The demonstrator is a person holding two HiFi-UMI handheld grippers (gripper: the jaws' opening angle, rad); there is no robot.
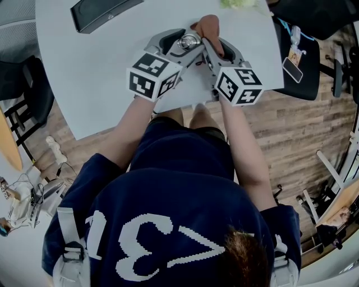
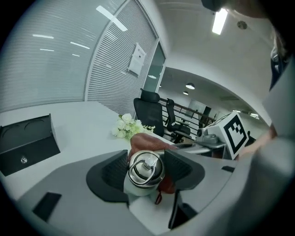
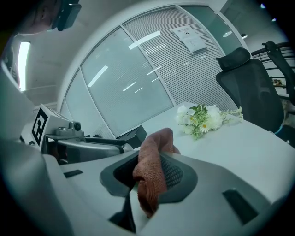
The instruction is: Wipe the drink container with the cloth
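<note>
table (image 1: 73,84): round, white | floor (image 1: 291,126): wood planks | chair (image 3: 251,87): black, office | blinds (image 2: 115,64): slatted, on glass | ceiling light (image 2: 220,20): lit

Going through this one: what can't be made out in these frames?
Drink container: lower body hidden, by the left tongs' frame in the left gripper view, by both tongs in the head view.
Cloth in the right tongs: whether it touches the container is hidden behind the container, left gripper view.
Flowers: cut off by the top edge, head view.
Wall notice: print too small, both gripper views.
</note>
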